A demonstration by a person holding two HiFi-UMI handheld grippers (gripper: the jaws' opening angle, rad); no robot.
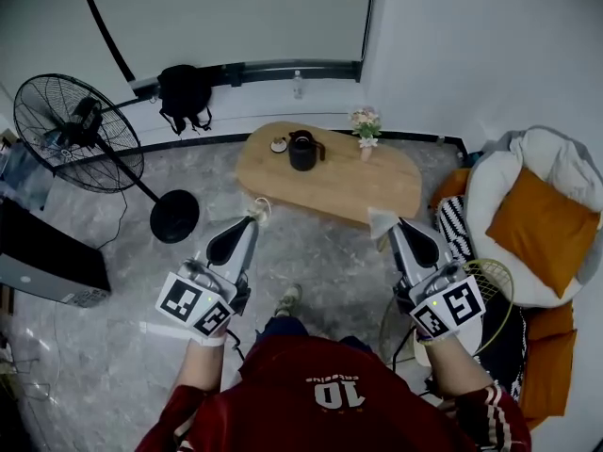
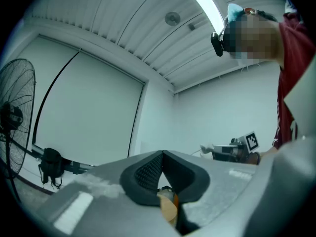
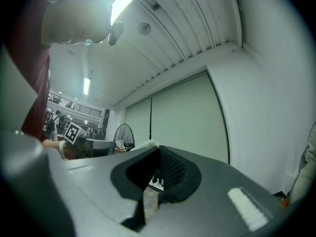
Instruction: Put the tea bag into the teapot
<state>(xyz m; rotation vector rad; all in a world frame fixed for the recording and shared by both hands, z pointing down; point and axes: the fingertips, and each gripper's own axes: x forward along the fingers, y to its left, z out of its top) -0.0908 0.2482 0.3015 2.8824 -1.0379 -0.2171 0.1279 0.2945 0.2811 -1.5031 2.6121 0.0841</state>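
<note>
Standing well beyond the fingers (image 1: 236, 243) is the teapot (image 1: 303, 151).

Open grey floor (image 1: 316, 252) runs from the left hand-held gripper (image 1: 255, 215) and the right hand-held gripper (image 1: 383, 220) to the desk (image 1: 377, 191), whose near side and right end are bare. Towards its far edge stand a teapot (image 1: 303, 151), a small dish (image 1: 279, 144) just beside it and a flower vase (image 1: 366, 132) — all well apart from both grippers. A standing fan (image 1: 77, 132) and its round base (image 1: 174, 216) hem the left, and an armchair (image 1: 495, 201) hems the right.
</note>
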